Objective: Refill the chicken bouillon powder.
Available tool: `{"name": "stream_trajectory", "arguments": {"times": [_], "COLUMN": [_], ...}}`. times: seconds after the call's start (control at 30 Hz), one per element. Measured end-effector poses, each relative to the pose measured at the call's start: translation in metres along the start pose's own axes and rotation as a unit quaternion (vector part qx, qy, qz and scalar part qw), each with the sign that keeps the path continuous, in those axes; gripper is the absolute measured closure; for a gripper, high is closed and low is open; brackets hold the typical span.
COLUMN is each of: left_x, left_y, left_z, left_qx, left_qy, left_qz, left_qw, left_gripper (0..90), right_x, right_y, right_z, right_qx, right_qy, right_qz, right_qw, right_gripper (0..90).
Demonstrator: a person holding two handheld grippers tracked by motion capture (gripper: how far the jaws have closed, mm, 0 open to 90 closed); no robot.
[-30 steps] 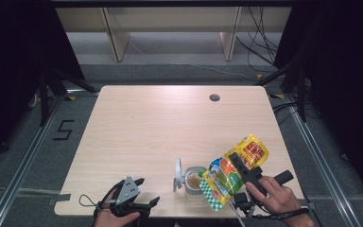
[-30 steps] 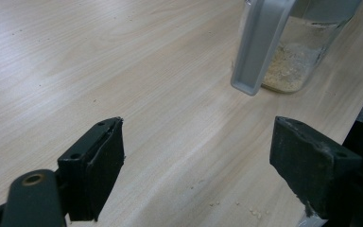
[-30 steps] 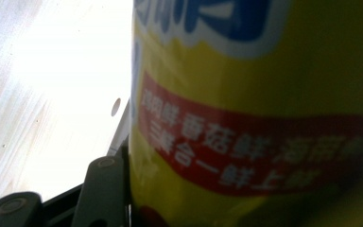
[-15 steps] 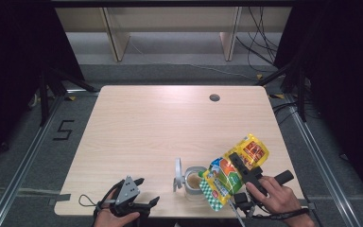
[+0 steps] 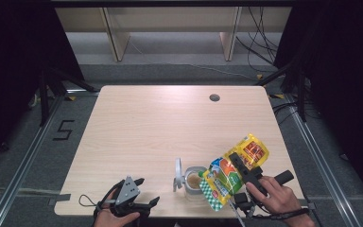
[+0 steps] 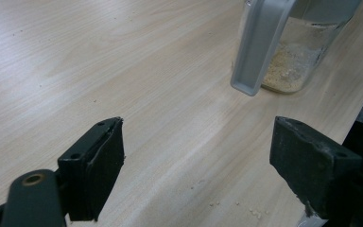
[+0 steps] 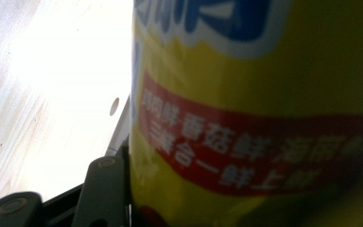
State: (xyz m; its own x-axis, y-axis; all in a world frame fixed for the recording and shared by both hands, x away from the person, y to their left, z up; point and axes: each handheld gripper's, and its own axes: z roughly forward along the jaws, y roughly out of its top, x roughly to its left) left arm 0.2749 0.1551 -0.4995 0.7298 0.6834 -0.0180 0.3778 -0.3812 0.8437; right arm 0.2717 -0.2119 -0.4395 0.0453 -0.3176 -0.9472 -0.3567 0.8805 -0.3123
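A yellow, green and red food pouch [image 5: 231, 172] is tilted with its lower end over a clear glass jar [image 5: 194, 182] near the table's front edge. My right gripper [image 5: 234, 161] is shut on the pouch across its middle. In the right gripper view the pouch [image 7: 264, 118] presses against one black finger [image 7: 105, 189]. The jar's grey flip lid [image 5: 177, 174] stands open on its left. Pale granules lie in the bottom of the jar [image 6: 298, 61], behind the hanging lid [image 6: 260, 42]. My left gripper [image 5: 146, 191] rests open at the front left, with bare table between its jaws [image 6: 198, 165].
The light wooden table [image 5: 160, 127] has a round cable hole [image 5: 214, 98] at the far right. A few spilled crumbs [image 6: 236, 205] lie close to my left gripper. The table's front edge runs just behind both hands, with dark floor and metal rails around.
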Motion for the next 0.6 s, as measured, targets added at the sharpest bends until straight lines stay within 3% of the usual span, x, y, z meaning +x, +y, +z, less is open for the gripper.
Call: {"name": "stream_trajectory", "arguments": {"times": [0.33, 0.4, 0.47, 0.6], "left_x": [-0.0004, -0.0003, 0.0, -0.0007], "left_y": [-0.0003, -0.0002, -0.0001, -0.0005], "left_z": [0.0003, 0.0, 0.0001, 0.0005], "left_qx": [-0.004, 0.0, -0.001, -0.003], "left_qy": [0.002, -0.001, 0.001, 0.001], "left_qz": [-0.002, -0.002, 0.0, -0.003], "left_qw": [1.0, 1.0, 1.0, 1.0], "left_gripper": [18.1, 18.1, 18.1, 18.1], "right_x": [-0.0002, 0.0002, -0.0017, 0.0005], "right_y": [0.0007, 0.0003, 0.0008, 0.0001], "right_z": [-0.001, -0.0001, -0.0002, -0.001], "right_qx": [0.0, -0.012, -0.007, -0.005], "right_qy": [0.0, -0.007, 0.001, -0.004], "right_qz": [-0.001, -0.003, -0.012, 0.002], "right_qw": [1.0, 0.9999, 0.9999, 1.0], "right_gripper": [50.0, 50.1, 50.5, 50.8]}}
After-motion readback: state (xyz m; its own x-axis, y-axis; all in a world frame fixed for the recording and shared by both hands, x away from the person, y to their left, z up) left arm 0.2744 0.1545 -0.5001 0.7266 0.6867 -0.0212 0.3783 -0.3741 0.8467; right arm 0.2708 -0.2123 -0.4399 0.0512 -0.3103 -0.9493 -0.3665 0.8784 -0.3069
